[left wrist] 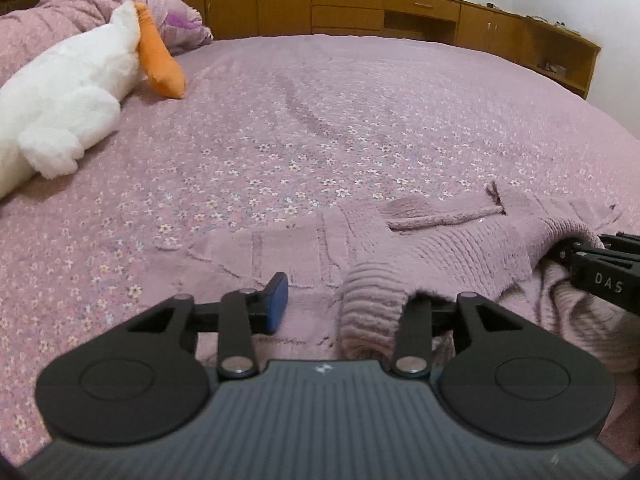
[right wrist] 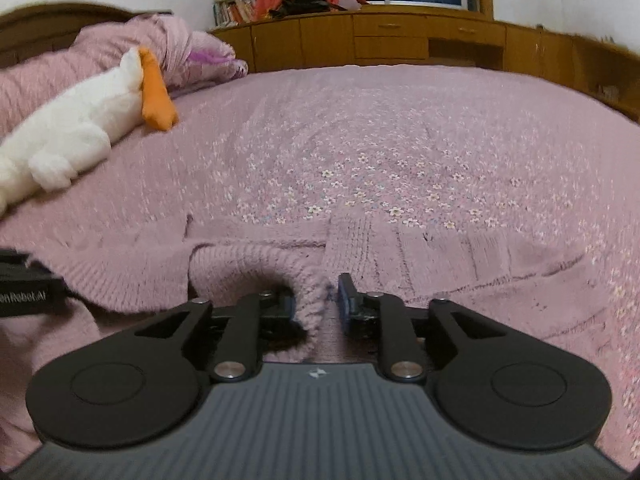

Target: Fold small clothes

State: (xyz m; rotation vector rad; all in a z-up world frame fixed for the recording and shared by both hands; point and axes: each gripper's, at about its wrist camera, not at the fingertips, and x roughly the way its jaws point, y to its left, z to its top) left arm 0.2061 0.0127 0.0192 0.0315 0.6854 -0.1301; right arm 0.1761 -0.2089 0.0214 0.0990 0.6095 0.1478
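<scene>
**Mauve knit on the bed, both jaws parted**

Mauve ribbed-knit sweater (left wrist: 460, 248) lies spread across the near part of my view, on the pink flower-print bedspread (left wrist: 320, 120) that covers the bed. In the left wrist view a rolled ribbed cuff or hem of it humps up just in front of my left gripper (left wrist: 344, 304). Its jaws stand spread: the blue-padded left finger is clear of the cloth, while the right finger is hidden behind the fold, so I cannot tell whether that pad touches the knit.

My right gripper (right wrist: 318, 300) also has its jaws parted. A bunched ridge of the sweater sits between them, against the left finger, with a visible gap to the right finger, so nothing is pinched there. The two grippers are near each other over the same garment; each shows at the edge of the other's view.

Far to the left a white plush toy with an orange beak (left wrist: 72, 100) rests beside a rumpled pink quilt (left wrist: 80, 12). Wooden cabinets (left wrist: 360, 4) line the far wall.
</scene>
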